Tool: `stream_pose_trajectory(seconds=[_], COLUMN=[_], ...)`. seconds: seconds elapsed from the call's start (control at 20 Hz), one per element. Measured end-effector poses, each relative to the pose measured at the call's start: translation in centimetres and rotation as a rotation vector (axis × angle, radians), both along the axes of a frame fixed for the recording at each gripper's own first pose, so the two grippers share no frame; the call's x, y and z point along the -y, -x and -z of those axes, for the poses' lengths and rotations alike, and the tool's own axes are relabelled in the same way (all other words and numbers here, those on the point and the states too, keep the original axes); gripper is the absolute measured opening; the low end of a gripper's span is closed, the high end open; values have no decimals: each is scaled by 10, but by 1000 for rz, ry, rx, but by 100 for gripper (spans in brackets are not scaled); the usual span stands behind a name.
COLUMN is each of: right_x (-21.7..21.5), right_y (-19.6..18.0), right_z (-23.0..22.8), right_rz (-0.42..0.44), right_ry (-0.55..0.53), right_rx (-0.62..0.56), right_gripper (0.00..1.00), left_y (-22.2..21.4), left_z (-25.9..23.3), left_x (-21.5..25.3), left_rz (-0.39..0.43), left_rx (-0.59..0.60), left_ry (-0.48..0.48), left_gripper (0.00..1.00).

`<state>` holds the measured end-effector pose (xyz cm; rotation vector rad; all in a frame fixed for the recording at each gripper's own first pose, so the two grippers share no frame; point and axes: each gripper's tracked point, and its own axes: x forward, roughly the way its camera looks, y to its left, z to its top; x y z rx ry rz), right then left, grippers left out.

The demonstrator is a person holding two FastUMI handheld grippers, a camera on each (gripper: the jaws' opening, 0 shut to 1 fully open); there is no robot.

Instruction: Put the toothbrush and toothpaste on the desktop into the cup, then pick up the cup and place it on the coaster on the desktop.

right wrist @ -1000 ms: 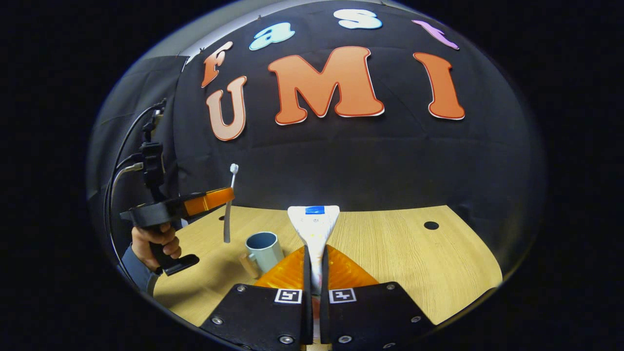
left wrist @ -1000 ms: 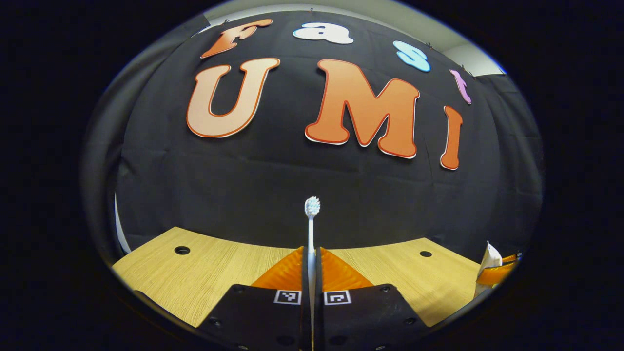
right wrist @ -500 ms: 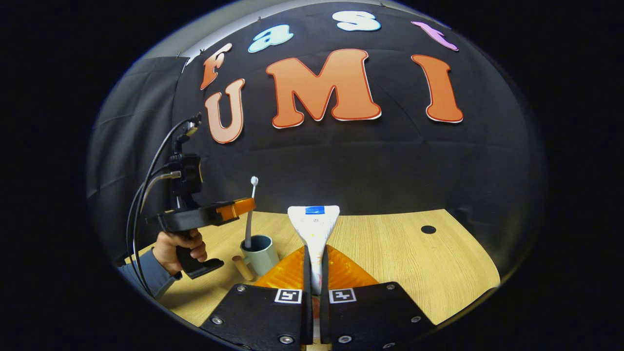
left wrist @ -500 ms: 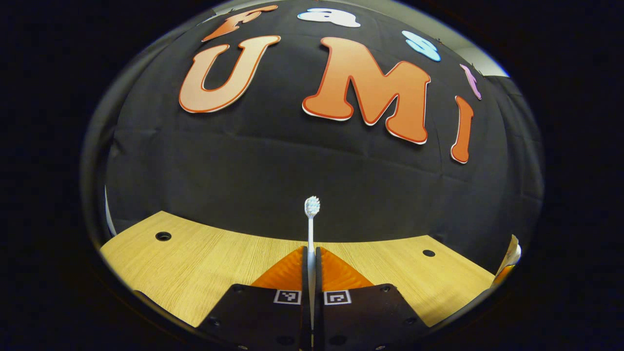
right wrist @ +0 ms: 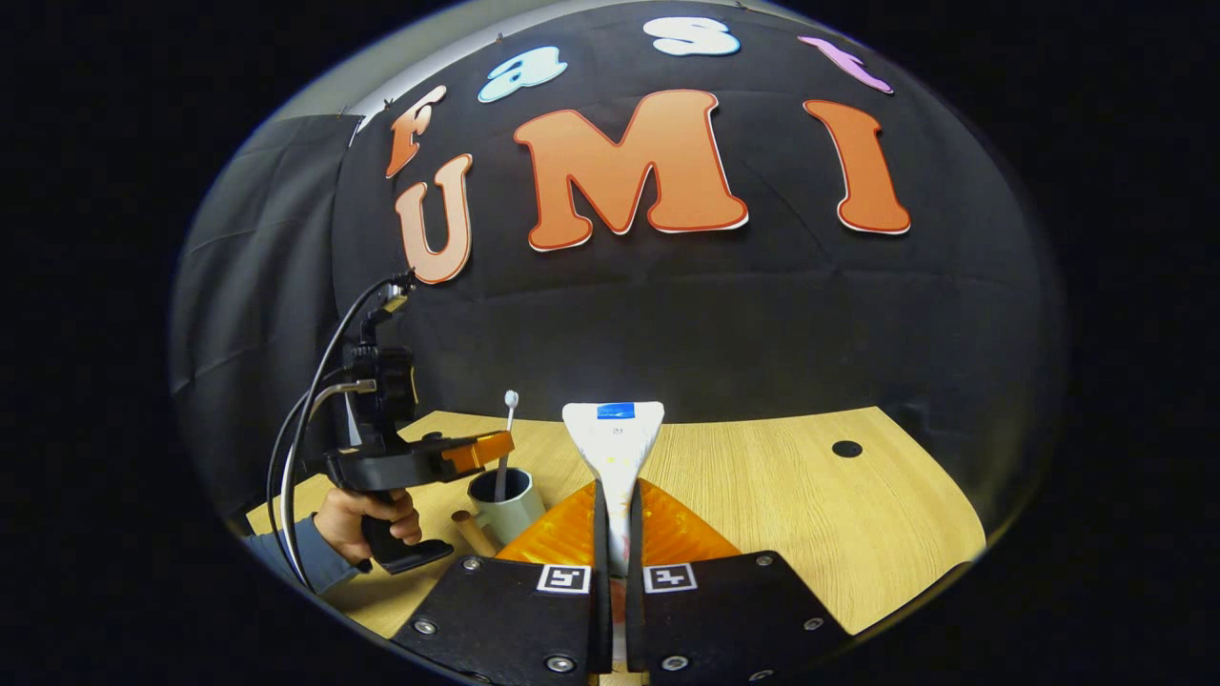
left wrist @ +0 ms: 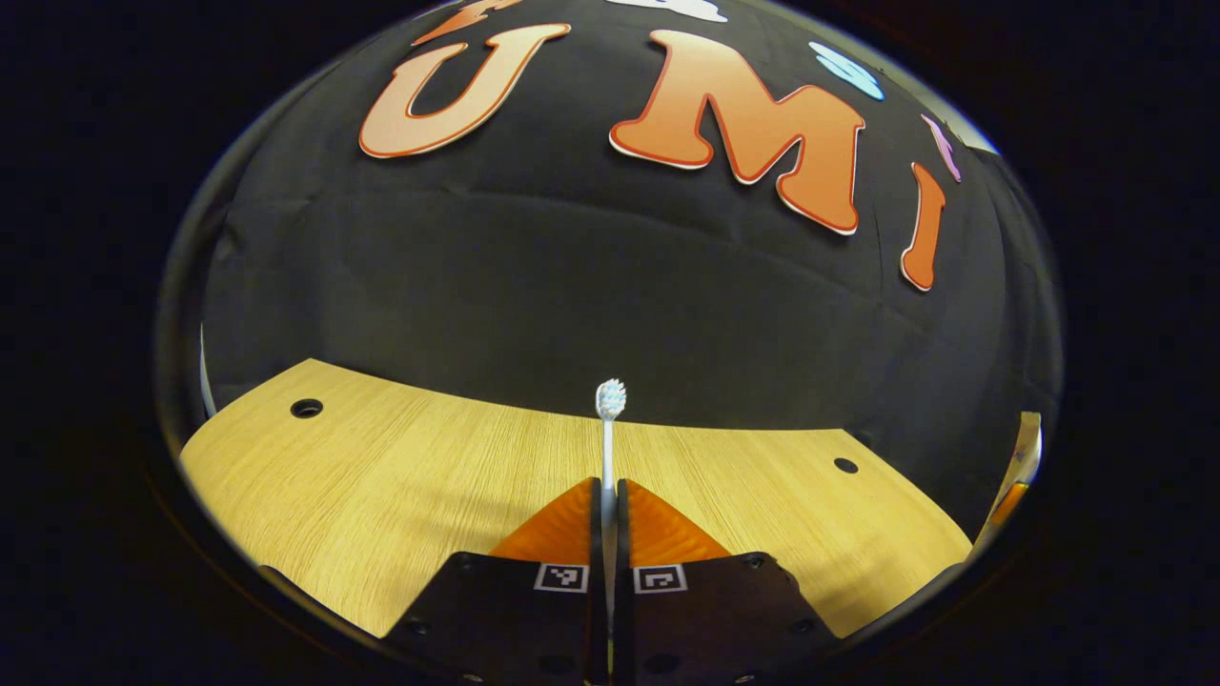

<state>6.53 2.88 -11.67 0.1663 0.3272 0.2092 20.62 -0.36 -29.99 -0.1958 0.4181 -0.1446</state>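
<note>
Left gripper (left wrist: 607, 495) pinching the toothbrush (left wrist: 609, 419) low in the middle of the left gripper view, both fingers pressed on the thin white stem. Brush head up, bristles at the top, standing against the black wall just above the far edge of the wooden desk (left wrist: 400, 486).

In the right gripper view, same left gripper (right wrist: 486, 448) at the lower left, held by a hand (right wrist: 367, 519) with a sleeve below it. Toothbrush (right wrist: 508, 429) hanging down from that gripper, lower end inside the cup (right wrist: 505, 500), head poking up above the rim. Cup standing on the desk (right wrist: 810, 514) at the lower left, short wooden handle sticking out toward the left.

Right gripper (right wrist: 617, 519) pinching the toothpaste (right wrist: 613, 443) at the bottom middle of the right gripper view, both fingers squeezed on the tube. Flat wide end of the tube pointing up, just right of the cup in the picture. Round dark hole (right wrist: 846, 449) in the desk at the right.
</note>
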Motion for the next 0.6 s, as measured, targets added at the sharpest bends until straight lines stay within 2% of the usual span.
stream_pose_trajectory(seconds=[0.15, 0.45, 0.6], right_x=[-2, -9, -13], right_y=[-7, -17, -22], right_z=[-8, -21, -25], right_rz=[-3, -9, -13], right_ry=[-4, -14, -14], right_rx=[16, 37, 48], right_gripper=[6, 6, 6], left_y=[6, 27, 42], left_z=[7, 10, 9], left_x=[-5, 1, -3], left_rz=[-4, 51, 74], left_rx=[-23, -64, -83], left_ry=[-28, -59, -95], left_gripper=[4, 9, 25])
